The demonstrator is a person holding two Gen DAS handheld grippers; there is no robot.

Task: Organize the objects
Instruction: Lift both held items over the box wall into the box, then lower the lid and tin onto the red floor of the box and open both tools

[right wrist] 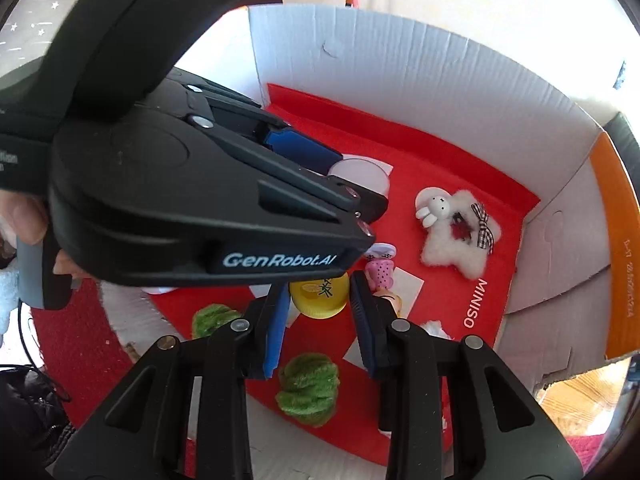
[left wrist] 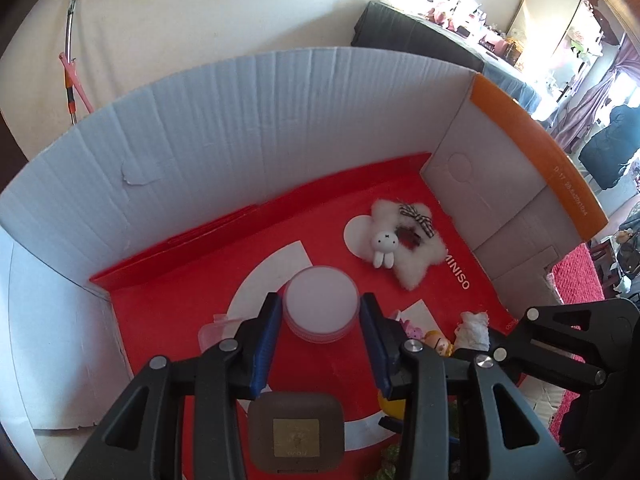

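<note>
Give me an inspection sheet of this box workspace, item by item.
Surface: white cardboard box with a red printed floor.
Job's things: round white lidded jar between the left tongs, pads at its sides; yellow round cap between the right tongs.
Clutter: fluffy white star plush with a white rabbit charm, green yarn pompom, brown square case, small figurines.
Grippers: both tongs narrowly set around their items.
Cables: dark cord at the right view's lower left edge.
Surroundings: cluttered sunlit room, red rug.
</note>
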